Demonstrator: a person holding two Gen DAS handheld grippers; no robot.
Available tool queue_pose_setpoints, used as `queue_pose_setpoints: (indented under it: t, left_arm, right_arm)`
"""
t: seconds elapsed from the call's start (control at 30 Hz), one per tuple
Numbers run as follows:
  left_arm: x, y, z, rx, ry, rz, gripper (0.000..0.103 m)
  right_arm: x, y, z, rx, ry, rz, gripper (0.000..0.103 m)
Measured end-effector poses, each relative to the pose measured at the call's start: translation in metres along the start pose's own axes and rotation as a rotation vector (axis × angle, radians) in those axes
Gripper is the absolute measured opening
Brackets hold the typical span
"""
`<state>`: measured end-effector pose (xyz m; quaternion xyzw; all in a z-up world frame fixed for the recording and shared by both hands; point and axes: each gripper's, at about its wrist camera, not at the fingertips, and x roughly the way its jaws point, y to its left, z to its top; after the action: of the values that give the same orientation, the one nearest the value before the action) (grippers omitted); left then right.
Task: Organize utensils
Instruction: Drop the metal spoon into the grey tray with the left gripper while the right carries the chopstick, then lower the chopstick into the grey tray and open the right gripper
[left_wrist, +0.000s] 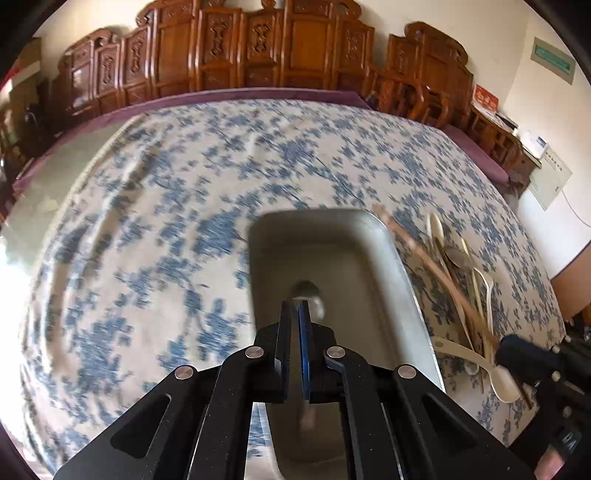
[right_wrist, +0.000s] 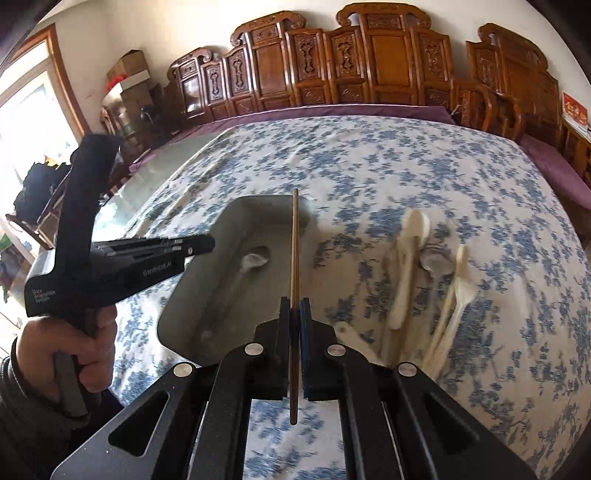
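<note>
I see a dull matt metal tray (right_wrist: 207, 295), a shiny metal spoon (right_wrist: 255, 260) inside, smooth cream plastic spoons (right_wrist: 406, 266), a wooden chopstick (right_wrist: 294, 251), and a printed cloth (right_wrist: 406, 166) over the tabletop.

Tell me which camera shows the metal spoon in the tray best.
The right wrist view: the metal spoon lies whole in the tray. In the left wrist view, the left gripper hides most of it, leaving only the bowl.

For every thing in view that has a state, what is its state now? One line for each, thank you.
Left gripper: shut, with a metal spoon in its fingers, over the tray.
Right gripper: shut on a chopstick, which points away over the tray.
Metal tray: on the tablecloth, with only the held spoon in it.
Cream spoons: loose in a pile beside the tray.
Second metal spoon: in that pile.
</note>
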<state>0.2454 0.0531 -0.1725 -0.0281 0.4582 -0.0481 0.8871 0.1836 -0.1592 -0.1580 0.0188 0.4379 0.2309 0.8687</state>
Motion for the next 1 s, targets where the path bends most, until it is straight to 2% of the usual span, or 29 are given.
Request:
queue_pose_setpoints:
  t: [0.3,0.6,0.7,0.83,0.93,1.0]
  left_arm:
    - [-0.022,0.035,0.005,-0.047,-0.056,0.034,0.003]
    - [-0.025,0.040,0.006,-0.055,-0.067,0.040,0.003]
    - [-0.026,0.038,0.006,-0.047,-0.070,0.036,0.003]
    - [-0.028,0.033,0.003,-0.046,-0.071,0.013,0.005]
    - [-0.030,0.026,0.002,-0.030,-0.079,-0.001,0.016]
    - [-0.032,0.019,0.001,-0.016,-0.083,-0.015,0.018]
  right_arm:
    - [0.043,0.034,0.003,-0.031,0.068,-0.010,0.006]
    - [0.071,0.042,0.010,-0.017,0.101,0.010,0.007]
    - [0.066,0.040,0.010,-0.024,0.091,0.024,0.007]
    - [0.037,0.024,0.010,-0.046,0.028,0.017,0.007]
    - [0.013,-0.006,0.008,-0.047,-0.006,-0.019,0.007]
    - [-0.001,-0.030,0.004,-0.055,-0.008,-0.062,0.007]
